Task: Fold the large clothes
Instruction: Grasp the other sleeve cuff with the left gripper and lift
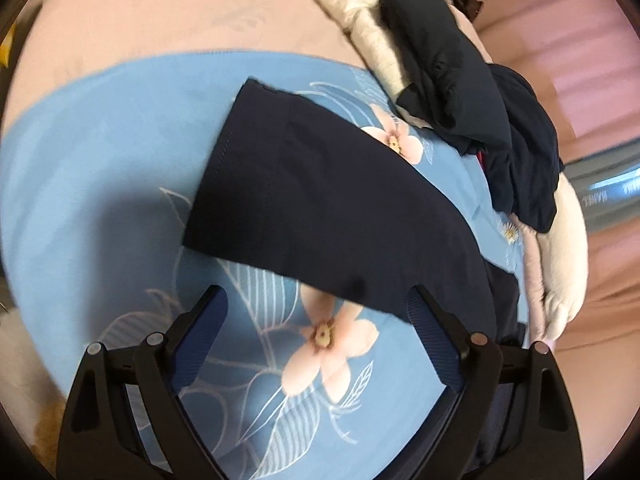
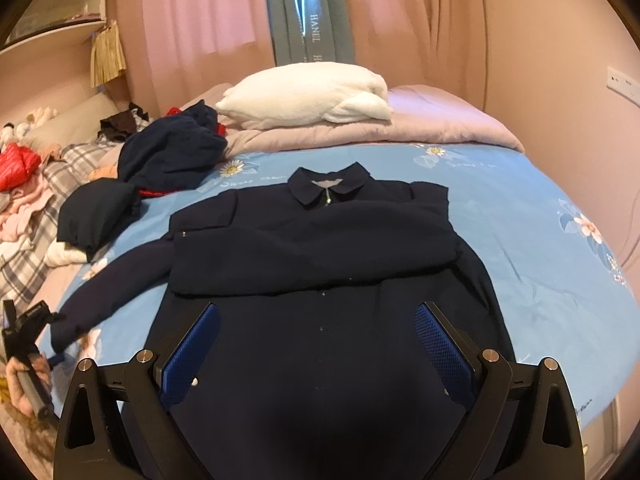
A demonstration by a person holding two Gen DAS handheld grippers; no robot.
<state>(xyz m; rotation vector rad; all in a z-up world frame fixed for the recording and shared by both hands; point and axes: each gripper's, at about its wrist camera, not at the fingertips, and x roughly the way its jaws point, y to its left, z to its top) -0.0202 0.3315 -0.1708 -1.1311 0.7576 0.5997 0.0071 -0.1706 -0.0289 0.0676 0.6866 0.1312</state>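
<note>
now my left gripper (image 1: 316, 300) hangs over the navy shirt's (image 2: 320, 248) sleeve (image 1: 304, 208) — jaws apart, holding nothing; my right gripper (image 2: 318, 320) gapes above its front — empty.

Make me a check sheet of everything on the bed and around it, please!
Surface: bed, blue flowered sheet.
Job's things: navy shirt lying flat, collar far; one sleeve folded across the chest, other sleeve stretched out sideways.
Clutter: dark clothes heap, white blanket, red and plaid laundry.
Grippers: left gripper open over the sleeve's edge; right gripper open above the shirt's front.
Cables: nothing seen.
Surroundings: pink curtains, shelf.
</note>
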